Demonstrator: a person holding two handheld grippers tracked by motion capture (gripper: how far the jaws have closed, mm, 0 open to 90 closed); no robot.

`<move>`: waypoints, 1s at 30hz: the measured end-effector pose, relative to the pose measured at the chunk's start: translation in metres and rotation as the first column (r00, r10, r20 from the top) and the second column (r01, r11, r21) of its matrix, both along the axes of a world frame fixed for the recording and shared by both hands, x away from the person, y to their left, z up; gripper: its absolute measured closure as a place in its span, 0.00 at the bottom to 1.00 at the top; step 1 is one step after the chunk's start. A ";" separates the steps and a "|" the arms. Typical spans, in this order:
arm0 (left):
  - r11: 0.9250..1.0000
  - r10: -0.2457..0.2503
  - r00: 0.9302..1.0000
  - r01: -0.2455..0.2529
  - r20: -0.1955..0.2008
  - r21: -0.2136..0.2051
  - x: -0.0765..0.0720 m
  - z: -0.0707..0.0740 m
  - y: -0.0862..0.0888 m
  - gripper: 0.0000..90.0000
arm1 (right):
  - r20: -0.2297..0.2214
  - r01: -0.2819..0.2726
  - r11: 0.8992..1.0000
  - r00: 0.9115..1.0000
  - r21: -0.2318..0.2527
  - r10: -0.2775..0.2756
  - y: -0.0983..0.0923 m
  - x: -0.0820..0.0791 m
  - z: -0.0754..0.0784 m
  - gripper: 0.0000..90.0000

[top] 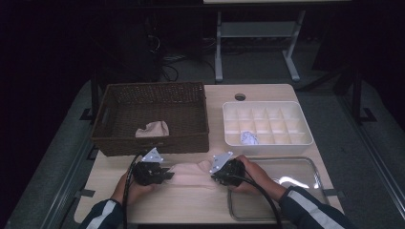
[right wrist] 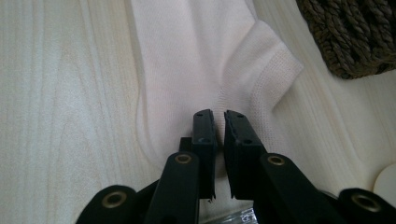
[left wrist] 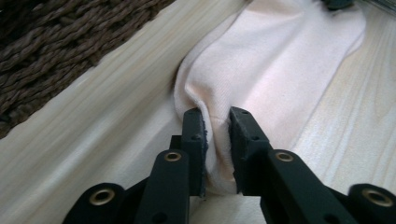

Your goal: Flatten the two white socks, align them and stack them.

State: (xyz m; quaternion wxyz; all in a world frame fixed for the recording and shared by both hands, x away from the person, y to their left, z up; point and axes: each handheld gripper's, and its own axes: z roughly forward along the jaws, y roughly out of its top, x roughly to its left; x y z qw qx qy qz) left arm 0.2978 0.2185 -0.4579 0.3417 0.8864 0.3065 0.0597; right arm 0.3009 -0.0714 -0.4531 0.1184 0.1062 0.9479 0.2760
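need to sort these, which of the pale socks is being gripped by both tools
The flat sock on the bare table, between basket and tray: left tool and right tool pinch its ends. The other sock lies crumpled in the basket.

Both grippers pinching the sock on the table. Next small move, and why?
Probably lift both ends together a little, then fold it. The left gripper has a ridge of the pale sock pinched between its fingers; the right gripper is shut on the other end by the heel. The sock lies flat on the table, in front of the basket.
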 end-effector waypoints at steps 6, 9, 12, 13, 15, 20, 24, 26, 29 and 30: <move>1.000 0.007 1.000 -0.007 0.009 -0.017 -0.005 0.002 -0.002 0.85 | -0.021 0.009 0.999 1.000 0.045 -0.008 0.001 0.002 0.007 0.92; 0.999 0.013 1.000 -0.012 0.018 -0.035 -0.007 0.005 -0.002 0.85 | -0.003 0.018 0.997 1.000 0.075 -0.018 0.009 0.000 0.014 0.93; 0.999 0.007 1.000 -0.006 0.023 -0.051 -0.009 0.009 0.000 0.84 | 0.009 0.010 0.997 1.000 0.082 -0.011 0.020 -0.002 0.015 0.93; 0.999 0.007 1.000 -0.006 0.023 -0.051 -0.009 0.009 0.000 0.83 | 0.009 0.010 0.997 1.000 0.082 -0.011 0.020 -0.002 0.015 0.93; 0.996 0.006 1.000 -0.004 0.021 -0.092 -0.011 0.011 0.000 0.82 | 0.005 0.008 0.998 1.000 0.066 -0.008 0.032 0.002 0.009 0.93; 0.991 -0.003 0.999 0.009 0.046 -0.136 -0.013 0.016 0.000 0.82 | -0.009 0.010 0.999 1.000 0.042 -0.009 0.044 0.007 0.001 0.93; 0.984 -0.012 0.998 0.022 0.061 -0.178 -0.014 0.019 -0.004 0.83 | 0.004 0.003 1.000 1.000 0.030 -0.004 0.050 0.007 -0.001 0.92; 0.983 -0.020 0.997 0.033 0.072 -0.182 -0.015 0.021 -0.007 0.83 | 0.002 0.006 1.000 1.000 0.031 -0.006 0.052 0.006 -0.001 0.92; 0.978 -0.028 0.996 0.045 0.087 -0.205 -0.016 0.023 -0.012 0.84 | 0.006 -0.001 0.999 1.000 0.034 0.000 0.055 0.006 -0.002 0.92; 0.977 -0.031 0.995 0.050 0.091 -0.209 -0.016 0.024 -0.014 0.84 | 0.008 -0.004 0.999 1.000 0.034 0.003 0.056 0.005 -0.002 0.92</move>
